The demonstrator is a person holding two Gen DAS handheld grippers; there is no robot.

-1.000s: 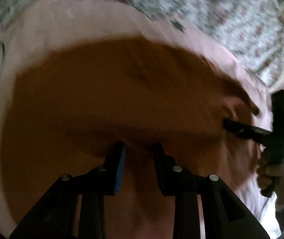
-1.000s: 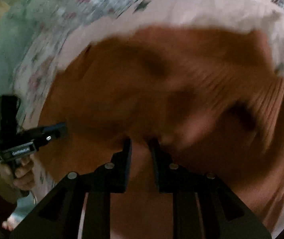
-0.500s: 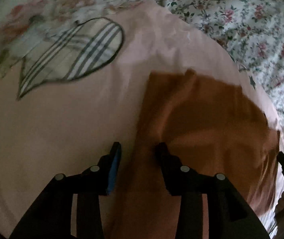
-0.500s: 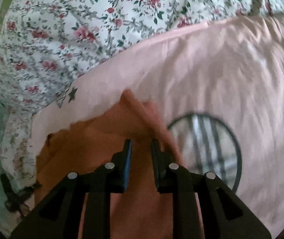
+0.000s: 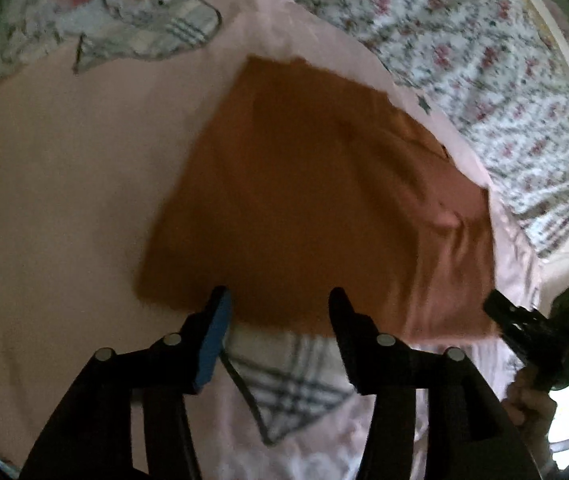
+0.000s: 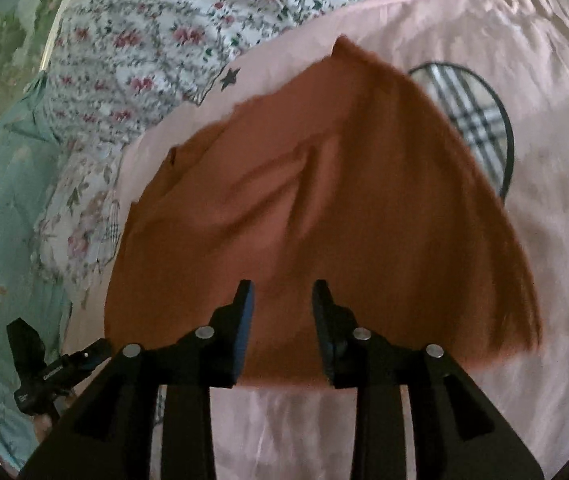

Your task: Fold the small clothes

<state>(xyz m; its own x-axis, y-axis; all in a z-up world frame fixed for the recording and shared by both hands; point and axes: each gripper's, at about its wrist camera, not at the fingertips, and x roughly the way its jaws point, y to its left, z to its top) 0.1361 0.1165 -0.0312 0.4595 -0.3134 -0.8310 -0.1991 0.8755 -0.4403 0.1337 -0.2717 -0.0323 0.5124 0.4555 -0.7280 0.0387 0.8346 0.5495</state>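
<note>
We look down along both hand-held tools at an orange-brown garment [image 5: 316, 200] lying flat on a pink sheet [image 5: 64, 200] printed with plaid shapes, over a floral bedspread [image 5: 484, 60]. The left gripper [image 5: 278, 304] tilts steeply downward, its tips over the garment's near hem; its jaws have just been opening and now stand spread, with the hem seen in the gap but no pad pressing on it. The right gripper [image 6: 282, 296] points down at a similar slant over the same near hem, its jaws also just opened, parted more narrowly, the cloth lying free below them. In the left view we see the right gripper at the garment's right corner, gripped from below by a person's hand [image 5: 532, 400]. In the right view the left gripper appears low at the left edge, beside the garment's left corner. The garment's far end narrows to a point near a plaid circle [image 6: 480, 120] on the sheet. Some motion blur softens the cloth's edges.
</note>
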